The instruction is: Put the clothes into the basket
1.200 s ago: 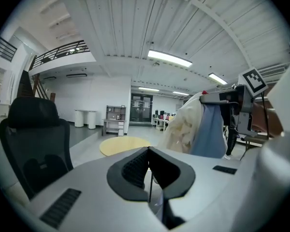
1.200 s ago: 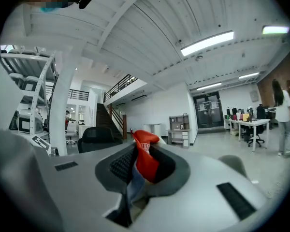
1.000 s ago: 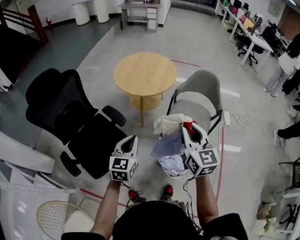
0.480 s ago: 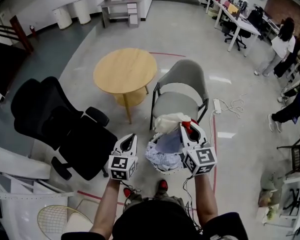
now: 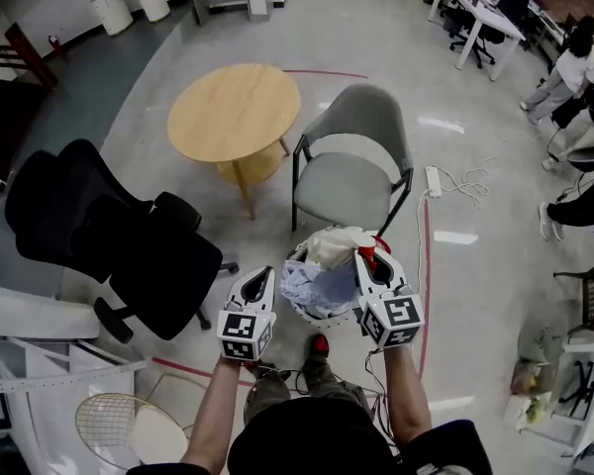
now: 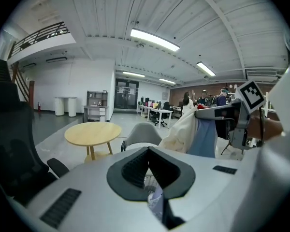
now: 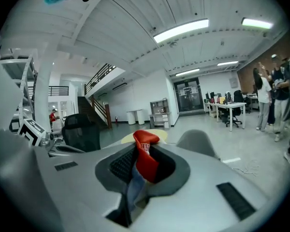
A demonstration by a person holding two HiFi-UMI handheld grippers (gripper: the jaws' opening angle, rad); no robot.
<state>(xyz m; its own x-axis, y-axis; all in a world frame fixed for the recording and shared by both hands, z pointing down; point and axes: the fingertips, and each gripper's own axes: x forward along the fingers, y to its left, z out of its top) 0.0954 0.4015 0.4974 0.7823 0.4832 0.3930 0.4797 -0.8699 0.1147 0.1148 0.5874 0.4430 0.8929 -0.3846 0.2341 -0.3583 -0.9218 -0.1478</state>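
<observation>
The right gripper (image 5: 368,257) is pinching a limp bundle of clothes (image 5: 332,247), soft cream, pale blue and red fabric, jaws nearly closed on it, over the round white mesh basket (image 5: 299,312) holding crumpled cloth. The left gripper (image 5: 260,278) is hovering beside it, jaws slightly apart, empty

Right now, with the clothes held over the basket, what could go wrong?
The right gripper pinches the clothes by one bunched corner, so a piece could slip out early. The bundle spreads about as wide as the basket, which looks nearly full, so an edge may drape over the rim.
</observation>
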